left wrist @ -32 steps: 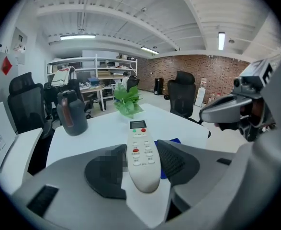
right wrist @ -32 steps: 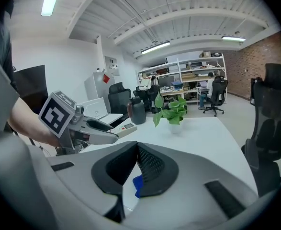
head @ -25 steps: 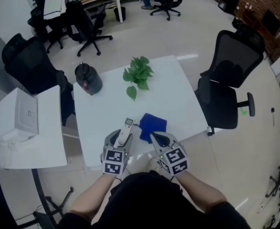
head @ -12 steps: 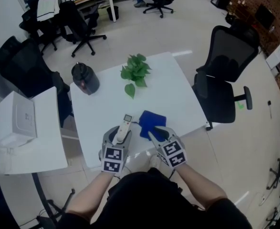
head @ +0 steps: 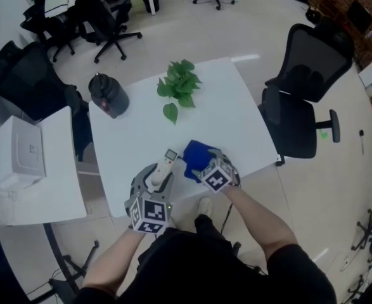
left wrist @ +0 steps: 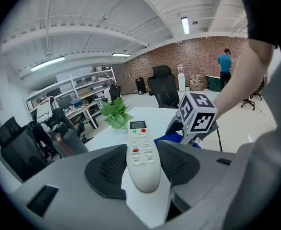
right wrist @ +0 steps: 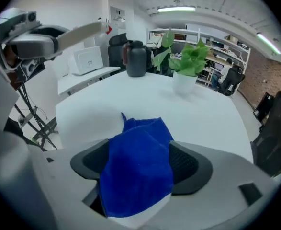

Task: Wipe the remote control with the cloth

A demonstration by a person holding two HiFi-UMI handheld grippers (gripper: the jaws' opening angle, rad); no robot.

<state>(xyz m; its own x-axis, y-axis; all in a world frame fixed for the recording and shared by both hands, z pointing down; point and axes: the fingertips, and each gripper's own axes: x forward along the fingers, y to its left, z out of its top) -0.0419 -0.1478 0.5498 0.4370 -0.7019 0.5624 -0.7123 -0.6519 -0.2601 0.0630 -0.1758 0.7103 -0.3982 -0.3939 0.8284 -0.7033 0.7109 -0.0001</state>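
Observation:
A white remote control point(left wrist: 141, 159) with red and green buttons sits lengthwise between the pads of my left gripper point(left wrist: 142, 164), which is shut on it near the table's front edge point(head: 155, 173). Just to its right lies the blue cloth point(head: 196, 154) on the white table point(head: 230, 100). My right gripper point(head: 206, 168) is over the cloth's near end. In the right gripper view the bunched cloth point(right wrist: 140, 166) lies between the wide-spread pads point(right wrist: 185, 164); the jaws are opening and do not clamp it.
A potted green plant point(head: 178, 90) stands mid-table and a dark jug point(head: 106, 95) at the back left corner. A black office chair point(head: 306, 87) is right of the table. A white side table with a printer point(head: 21, 157) stands to the left.
My right gripper has moved forward from the table's edge onto the cloth and turned, and its jaws have spread. The left gripper keeps the remote in place.

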